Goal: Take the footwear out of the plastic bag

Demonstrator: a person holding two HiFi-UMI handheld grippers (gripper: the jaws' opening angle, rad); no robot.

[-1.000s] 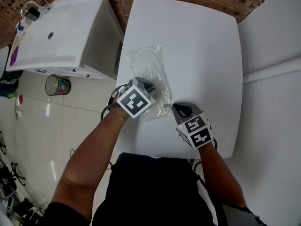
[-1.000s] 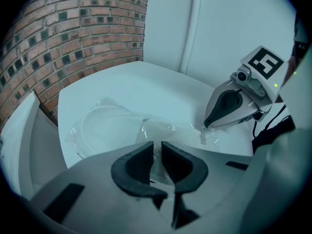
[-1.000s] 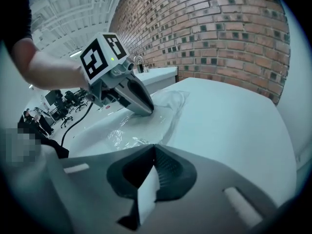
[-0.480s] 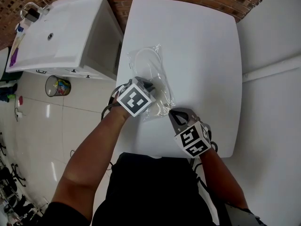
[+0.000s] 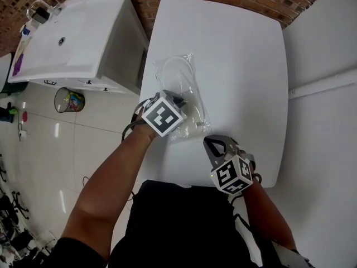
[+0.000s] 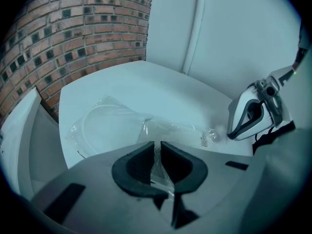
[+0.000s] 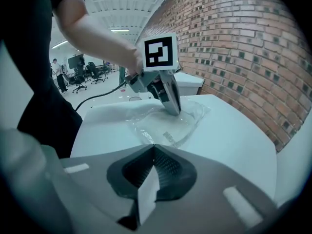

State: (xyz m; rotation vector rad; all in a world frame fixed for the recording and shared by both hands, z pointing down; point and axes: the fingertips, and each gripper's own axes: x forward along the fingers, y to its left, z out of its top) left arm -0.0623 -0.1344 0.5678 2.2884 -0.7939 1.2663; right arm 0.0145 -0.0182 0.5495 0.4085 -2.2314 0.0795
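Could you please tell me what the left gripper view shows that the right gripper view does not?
Only the left gripper view: the left hand-held gripper from behind, pinching a fold of the plastic bag. Only the right gripper view: the right hand-held gripper shut on a white strip, and office chairs in the room behind. Both: the bag lying on the white table, and the brick wall.
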